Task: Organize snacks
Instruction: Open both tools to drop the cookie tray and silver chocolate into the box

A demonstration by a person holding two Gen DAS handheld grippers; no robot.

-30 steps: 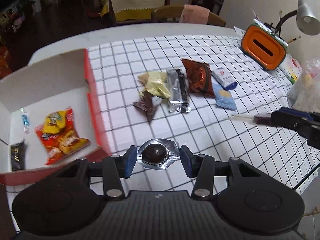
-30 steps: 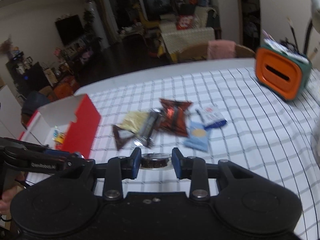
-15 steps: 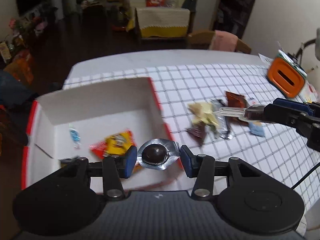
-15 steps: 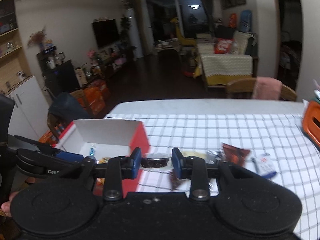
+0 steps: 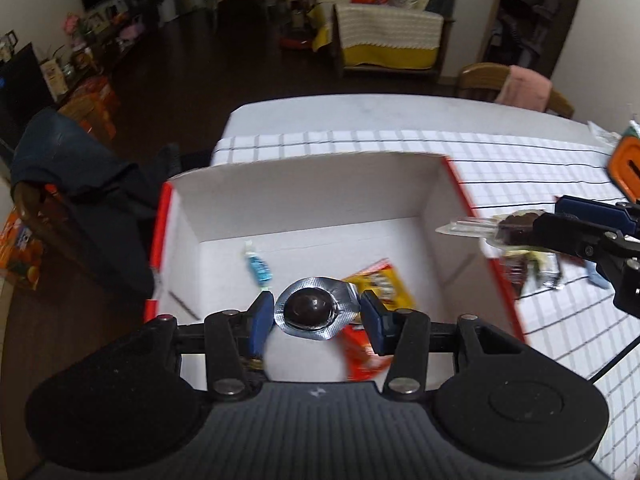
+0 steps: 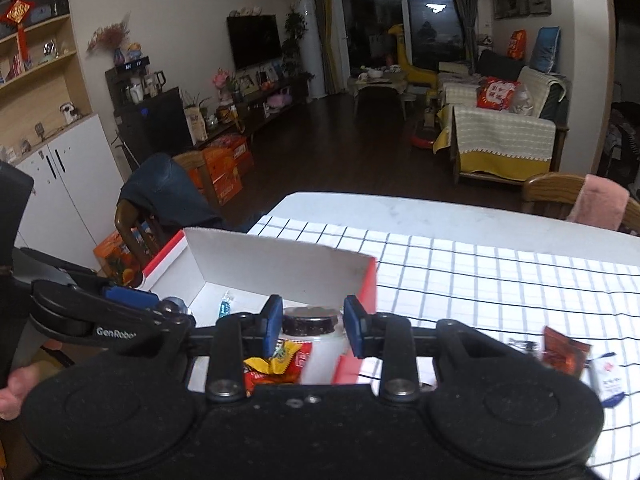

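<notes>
both grippers have swung across from the snack pile on the checked cloth (image 5: 540, 152) and now hang over the red-and-white box (image 5: 304, 184), which fills the middle of the left wrist view where a second ago it sat off at the edge. that puts the two carried sweets right above where they belong, so the release looks like the next step.

inside the box lie a yellow-and-red packet (image 5: 380, 284) and, nearer its far wall, a small blue-wrapped candy (image 5: 258, 270). outside its right wall the unsorted snacks (image 6: 564, 350) wait on the cloth.

the left gripper (image 5: 318, 314) is clamped on a foil-cupped chocolate (image 5: 312, 312), above the box floor. the right gripper (image 6: 312, 322) is closed on a second chocolate cup (image 6: 310, 320), just over the box's right edge.
</notes>
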